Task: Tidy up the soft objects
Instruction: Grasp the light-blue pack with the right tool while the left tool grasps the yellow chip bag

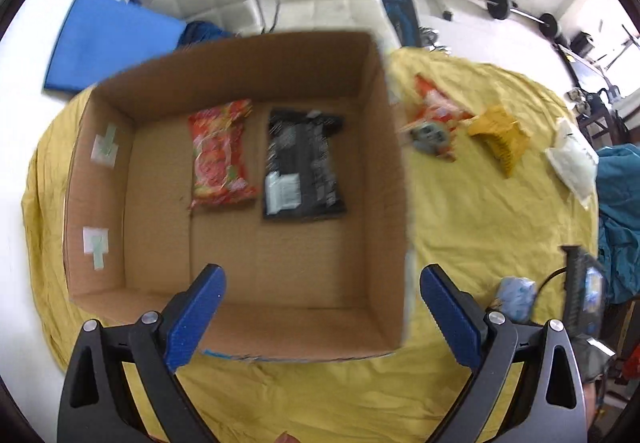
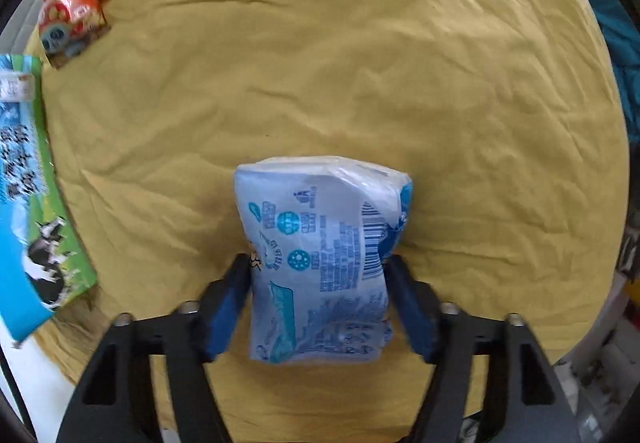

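Right gripper [image 2: 318, 279]: clamped on the tissue pack [image 2: 320, 263], blue pads pressing into both long sides near its lower half.
Tissue pack: soft pale-blue plastic wrap, blue print and round icons on the face, barcode along the right edge; pinched in where the pads bite, bulging wider above them; far end white and folded. Whether lifted or resting on the cloth, cannot tell.
Left gripper [image 1: 322, 285]: spread wide, nothing between the blue fingers [image 1: 198, 317]; poised over the near edge of the cardboard box [image 1: 384, 171].
Cardboard box: open-topped, standing on the yellow cloth [image 1: 480, 235]; green-and-white stickers on its left inner wall.
Inside box: red-orange snack bag [image 1: 220, 155] lying flat beside a black packet [image 1: 302, 167] with a white label, just apart, both toward the far wall.
On cloth, right of box: red snack pouch [image 1: 434, 119] with a round grey-blue patch, crumpled yellow bag [image 1: 502, 135], white packet [image 1: 572, 159] near the cloth's far edge.
Right wrist view, left edge: blue-and-green printed box side [image 2: 28, 195] with a cow picture.
Blur: left view smeared, print illegible.
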The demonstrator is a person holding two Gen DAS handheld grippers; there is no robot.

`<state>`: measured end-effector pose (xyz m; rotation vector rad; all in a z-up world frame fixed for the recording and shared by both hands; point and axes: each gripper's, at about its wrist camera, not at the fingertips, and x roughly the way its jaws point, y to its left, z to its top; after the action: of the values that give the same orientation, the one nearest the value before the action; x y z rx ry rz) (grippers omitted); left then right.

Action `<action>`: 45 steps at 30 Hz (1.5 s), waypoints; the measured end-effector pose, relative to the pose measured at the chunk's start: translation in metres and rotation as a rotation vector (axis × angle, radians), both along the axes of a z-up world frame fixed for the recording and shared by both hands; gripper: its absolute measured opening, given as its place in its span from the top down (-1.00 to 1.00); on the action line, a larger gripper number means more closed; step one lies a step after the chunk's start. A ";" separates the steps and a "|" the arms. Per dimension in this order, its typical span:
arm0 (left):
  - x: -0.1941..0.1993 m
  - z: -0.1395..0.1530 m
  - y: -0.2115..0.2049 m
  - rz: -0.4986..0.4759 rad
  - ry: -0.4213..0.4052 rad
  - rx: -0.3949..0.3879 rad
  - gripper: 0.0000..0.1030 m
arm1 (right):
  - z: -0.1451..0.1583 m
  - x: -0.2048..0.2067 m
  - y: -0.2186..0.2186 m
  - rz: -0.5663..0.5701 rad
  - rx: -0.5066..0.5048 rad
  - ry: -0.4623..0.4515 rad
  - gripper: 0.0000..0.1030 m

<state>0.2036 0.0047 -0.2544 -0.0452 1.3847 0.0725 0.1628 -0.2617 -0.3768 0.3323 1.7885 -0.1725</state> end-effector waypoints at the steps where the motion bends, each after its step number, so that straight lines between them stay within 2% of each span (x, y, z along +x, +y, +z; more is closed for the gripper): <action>1: 0.003 0.004 -0.007 -0.014 -0.009 0.002 -0.93 | 0.001 0.001 -0.002 0.007 0.005 -0.001 -0.18; 3: 0.012 0.014 -0.025 -0.047 -0.025 0.000 -0.93 | 0.006 0.003 -0.006 0.012 0.016 -0.008 -0.04; 8: 0.049 0.033 -0.064 -0.082 -0.039 -0.081 -0.94 | 0.037 0.026 -0.034 0.023 0.021 -0.071 -0.03; 11: 0.081 0.032 -0.097 -0.121 -0.025 -0.121 -0.94 | 0.052 0.045 -0.055 0.025 0.000 -0.107 -0.03; 14: 0.114 0.012 -0.128 -0.137 0.055 -0.179 -0.93 | 0.059 0.066 -0.080 0.012 -0.046 -0.130 -0.03; 19: 0.162 -0.040 -0.165 -0.072 0.191 -0.271 -0.93 | 0.056 0.091 -0.118 -0.030 -0.079 -0.135 -0.03; 23: 0.191 -0.080 -0.183 -0.007 0.270 -0.272 -0.83 | 0.051 0.104 -0.133 -0.067 -0.084 -0.133 -0.03; 27: 0.211 -0.121 -0.186 0.080 0.366 -0.286 -0.81 | 0.047 0.114 -0.156 -0.097 -0.072 -0.128 -0.03; 28: 0.213 -0.127 -0.187 0.094 0.378 -0.280 -0.80 | 0.043 0.118 -0.150 -0.100 -0.071 -0.128 -0.03; 30: 0.218 -0.140 -0.186 0.128 0.399 -0.287 -0.63 | 0.039 0.116 -0.153 -0.107 -0.061 -0.123 -0.03; 31: 0.221 -0.146 -0.186 0.137 0.409 -0.275 -0.48 | 0.040 0.114 -0.147 -0.107 -0.059 -0.121 -0.03; 32: 0.222 -0.151 -0.188 0.134 0.414 -0.261 -0.10 | 0.040 0.114 -0.147 -0.108 -0.054 -0.120 -0.03; 35: 0.221 -0.157 -0.199 0.052 0.411 -0.207 0.13 | 0.032 0.109 -0.147 -0.103 -0.044 -0.116 -0.03; 41: 0.183 -0.146 -0.240 -0.281 0.329 -0.014 0.22 | 0.012 0.110 -0.174 -0.060 -0.036 -0.109 -0.02; 45: 0.145 -0.145 -0.250 -0.421 0.324 0.036 0.22 | 0.007 0.100 -0.175 -0.021 -0.028 -0.093 -0.02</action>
<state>0.3489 -0.2449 -0.3992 0.2992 1.6887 -0.2570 0.2631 -0.4364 -0.3699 0.3339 1.6893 -0.1942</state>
